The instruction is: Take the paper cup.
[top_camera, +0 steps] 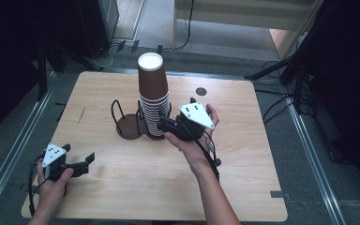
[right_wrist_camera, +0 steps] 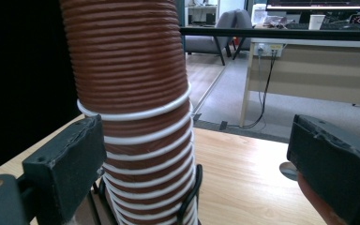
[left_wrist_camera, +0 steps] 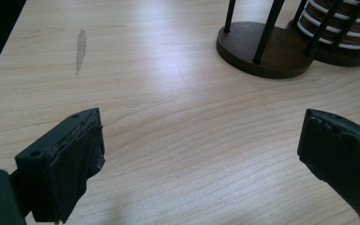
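A tall stack of brown paper cups, upside down with white rims, stands in one side of a black wire holder on a dark brown base. The holder's other wire loop is empty. My right gripper is open just right of the stack's lower part. In the right gripper view the stack rises between the jaws, close to the left one, and my right gripper grips nothing. My left gripper hovers open at the table's front left. In the left gripper view my left gripper points toward the base over bare wood.
The wooden table has a dark round hole near its far edge and a faint grey streak at the left. Black stand legs and cables lie on the floor around it. A light desk stands beyond the far edge.
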`<state>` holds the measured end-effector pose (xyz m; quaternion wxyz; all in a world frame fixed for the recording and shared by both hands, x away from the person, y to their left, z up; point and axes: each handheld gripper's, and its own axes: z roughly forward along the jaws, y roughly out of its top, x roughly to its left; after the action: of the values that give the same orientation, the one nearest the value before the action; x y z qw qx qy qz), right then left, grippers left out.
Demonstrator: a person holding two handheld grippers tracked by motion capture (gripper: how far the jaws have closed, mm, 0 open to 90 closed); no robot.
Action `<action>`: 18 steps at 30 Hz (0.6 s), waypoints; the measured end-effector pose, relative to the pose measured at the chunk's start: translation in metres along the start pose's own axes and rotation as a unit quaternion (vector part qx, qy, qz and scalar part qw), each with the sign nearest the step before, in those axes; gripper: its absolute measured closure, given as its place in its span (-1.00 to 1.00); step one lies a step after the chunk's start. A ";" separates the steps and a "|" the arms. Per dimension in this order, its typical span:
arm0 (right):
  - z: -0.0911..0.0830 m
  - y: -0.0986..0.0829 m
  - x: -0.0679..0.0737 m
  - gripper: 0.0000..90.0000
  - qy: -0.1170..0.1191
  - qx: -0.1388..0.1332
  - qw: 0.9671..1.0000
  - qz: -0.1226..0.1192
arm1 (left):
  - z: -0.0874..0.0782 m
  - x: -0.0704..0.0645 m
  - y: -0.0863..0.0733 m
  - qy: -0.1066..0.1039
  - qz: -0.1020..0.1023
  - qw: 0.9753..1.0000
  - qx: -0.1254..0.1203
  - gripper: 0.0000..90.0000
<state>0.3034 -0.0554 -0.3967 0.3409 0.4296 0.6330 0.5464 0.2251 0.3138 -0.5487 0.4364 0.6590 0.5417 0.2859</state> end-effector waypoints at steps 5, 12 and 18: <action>0.007 0.002 0.007 -0.85 0.004 0.003 1.000 -0.005 | 0.000 0.000 0.000 0.001 0.000 1.000 0.003 -0.97; 0.018 0.005 0.012 -0.87 0.010 0.008 1.000 -0.003 | 0.000 0.001 0.000 0.003 0.000 1.000 0.001 -0.97; 0.026 0.009 0.017 -0.91 0.011 0.011 1.000 -0.006 | 0.000 0.001 0.000 0.001 0.000 1.000 0.001 -0.97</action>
<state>0.3219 -0.0289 -0.3921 0.3321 0.4235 0.6452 0.5423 0.2253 0.3146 -0.5488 0.4353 0.6595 0.5420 0.2860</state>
